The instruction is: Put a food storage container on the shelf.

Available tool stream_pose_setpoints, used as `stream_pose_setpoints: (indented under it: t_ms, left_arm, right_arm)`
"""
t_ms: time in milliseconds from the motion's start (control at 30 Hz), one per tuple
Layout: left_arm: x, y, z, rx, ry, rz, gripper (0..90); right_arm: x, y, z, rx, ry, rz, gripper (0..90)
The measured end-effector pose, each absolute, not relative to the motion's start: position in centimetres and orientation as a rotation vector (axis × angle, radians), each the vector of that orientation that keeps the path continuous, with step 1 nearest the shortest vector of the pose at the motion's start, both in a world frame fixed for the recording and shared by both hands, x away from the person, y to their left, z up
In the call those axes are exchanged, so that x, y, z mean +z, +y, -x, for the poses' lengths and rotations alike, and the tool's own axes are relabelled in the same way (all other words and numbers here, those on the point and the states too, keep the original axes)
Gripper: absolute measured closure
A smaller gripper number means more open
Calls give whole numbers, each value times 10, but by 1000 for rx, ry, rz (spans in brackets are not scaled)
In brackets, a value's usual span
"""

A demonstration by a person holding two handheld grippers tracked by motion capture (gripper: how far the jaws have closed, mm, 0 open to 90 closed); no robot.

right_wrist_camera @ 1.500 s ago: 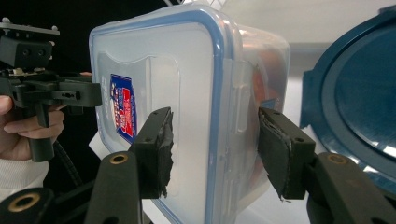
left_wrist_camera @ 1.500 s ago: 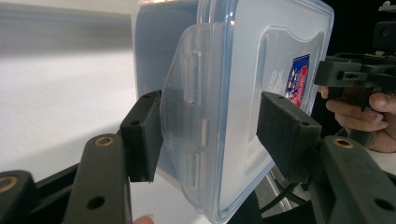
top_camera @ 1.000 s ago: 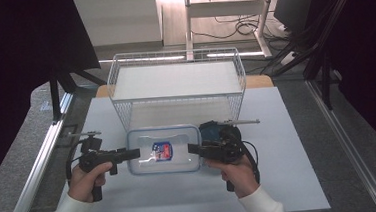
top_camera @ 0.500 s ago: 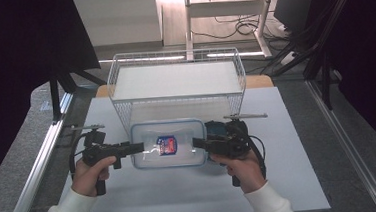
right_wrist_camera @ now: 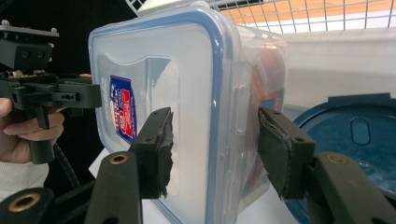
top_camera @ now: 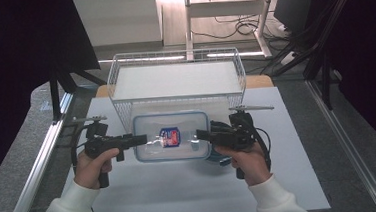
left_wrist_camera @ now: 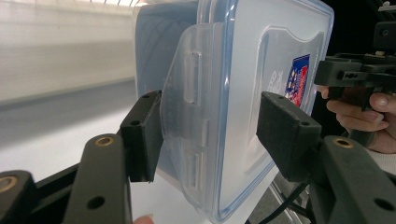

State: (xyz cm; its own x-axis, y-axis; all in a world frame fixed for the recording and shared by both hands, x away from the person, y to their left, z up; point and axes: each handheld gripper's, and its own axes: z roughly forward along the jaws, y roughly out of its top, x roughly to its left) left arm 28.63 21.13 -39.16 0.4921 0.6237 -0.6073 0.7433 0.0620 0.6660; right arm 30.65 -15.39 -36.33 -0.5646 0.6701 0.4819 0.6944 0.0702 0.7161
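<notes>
transfer was the step in hand: the clear lidded food container (top_camera: 172,142), blue-sealed and stickered, was held over the white desk (top_camera: 192,196) just in front of the wire basket (top_camera: 177,81). the left tongs (top_camera: 139,139) were clamped on its left end across the side latch, and the right tongs (top_camera: 204,134) were clamped on the opposite end. a dark blue round lid (right_wrist_camera: 359,135) lay on the desk under the right hand. judging by the pose, the next move called for an even raise on both sides, keeping the box level, high enough to clear the basket's near rim before carrying it forward and setting it inside.
</notes>
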Motion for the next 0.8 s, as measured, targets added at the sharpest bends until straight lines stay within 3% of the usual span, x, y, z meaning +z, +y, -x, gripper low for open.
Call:
stream_pose_setpoints:
  t_ms: [800]
  left_arm:
    - [-355,207,-310,-97,1176,-1637,425]
  right_arm:
    - [-331,-160,-333,-1592,-2276,1419,472]
